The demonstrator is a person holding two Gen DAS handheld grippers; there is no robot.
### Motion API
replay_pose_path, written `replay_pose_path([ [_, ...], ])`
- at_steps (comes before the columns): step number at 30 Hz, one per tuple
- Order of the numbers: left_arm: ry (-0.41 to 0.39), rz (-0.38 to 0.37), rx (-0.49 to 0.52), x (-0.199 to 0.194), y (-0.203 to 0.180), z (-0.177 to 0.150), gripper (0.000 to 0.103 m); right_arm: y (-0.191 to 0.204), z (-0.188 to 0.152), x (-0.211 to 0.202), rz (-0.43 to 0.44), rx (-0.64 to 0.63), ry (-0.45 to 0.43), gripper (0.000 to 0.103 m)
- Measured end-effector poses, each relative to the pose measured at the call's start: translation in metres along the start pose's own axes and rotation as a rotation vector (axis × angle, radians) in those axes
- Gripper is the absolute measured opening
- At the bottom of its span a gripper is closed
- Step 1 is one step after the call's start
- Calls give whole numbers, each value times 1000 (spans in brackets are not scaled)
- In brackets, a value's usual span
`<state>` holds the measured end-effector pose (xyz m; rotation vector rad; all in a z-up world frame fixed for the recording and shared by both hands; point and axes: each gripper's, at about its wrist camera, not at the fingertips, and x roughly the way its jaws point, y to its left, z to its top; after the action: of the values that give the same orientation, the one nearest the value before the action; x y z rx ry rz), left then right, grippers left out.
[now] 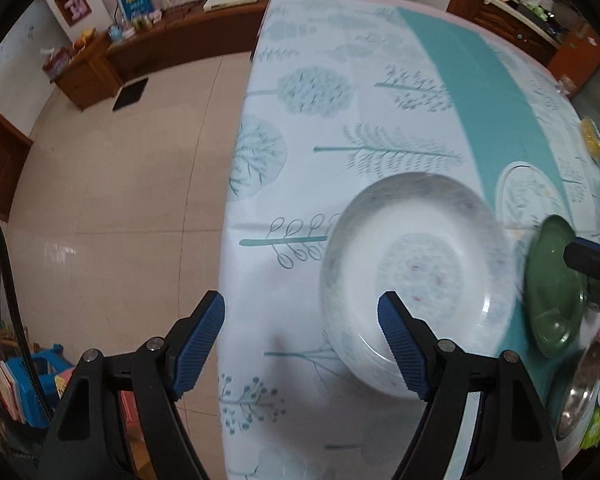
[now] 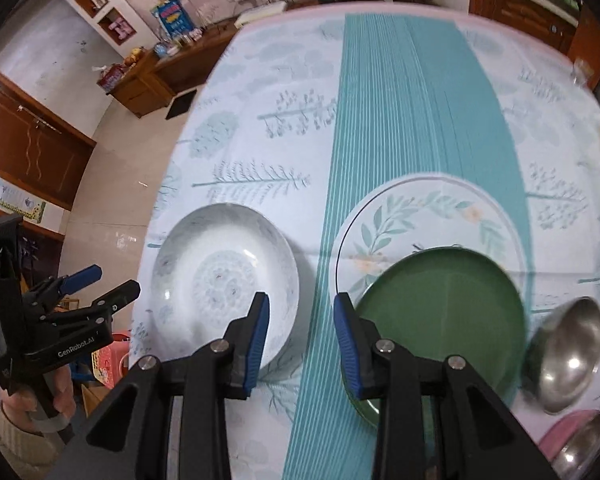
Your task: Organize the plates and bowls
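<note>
A white patterned bowl [image 1: 416,280] [image 2: 224,280] stands near the table's left edge. To its right a green plate [image 2: 444,320] [image 1: 556,296] rests partly on a leaf-patterned plate [image 2: 432,220] [image 1: 528,196]. My left gripper [image 1: 300,308] [image 2: 114,280] hangs open and wide above the bowl's left rim, one finger over the bowl, nothing between the pads. My right gripper [image 2: 302,304] is open, narrower, over the teal stripe between the bowl and the green plate, holding nothing. Its right finger overlaps the green plate's left rim; I cannot tell if it touches. Its tip shows in the left wrist view [image 1: 592,260].
The table [image 2: 400,100] wears a white-and-teal tree-print cloth. Steel bowls [image 2: 568,352] [image 1: 580,392] and a pink bowl [image 2: 572,436] crowd the near right. A hand [image 2: 32,408] holds the left gripper beyond the table's left edge, above tiled floor [image 1: 120,200]. Wooden cabinets line the far wall.
</note>
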<state>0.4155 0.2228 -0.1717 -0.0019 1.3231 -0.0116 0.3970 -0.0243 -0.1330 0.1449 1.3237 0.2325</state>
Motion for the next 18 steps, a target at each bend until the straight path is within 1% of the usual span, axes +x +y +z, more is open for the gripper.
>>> replay_pose_path([
  [4,17,-15,-6,23,6,0,78,-2,1,26,-3,20,35,33],
  [13,30,-49,-3,41,9,0,77,4,5,56,-7,20,57,33],
  [17,34,-77,-9,46,11,1,70,2,5,63,-1,30,62,33],
  [18,40,-89,-10,47,12,1,67,2,5,65,-6,29,64,33],
])
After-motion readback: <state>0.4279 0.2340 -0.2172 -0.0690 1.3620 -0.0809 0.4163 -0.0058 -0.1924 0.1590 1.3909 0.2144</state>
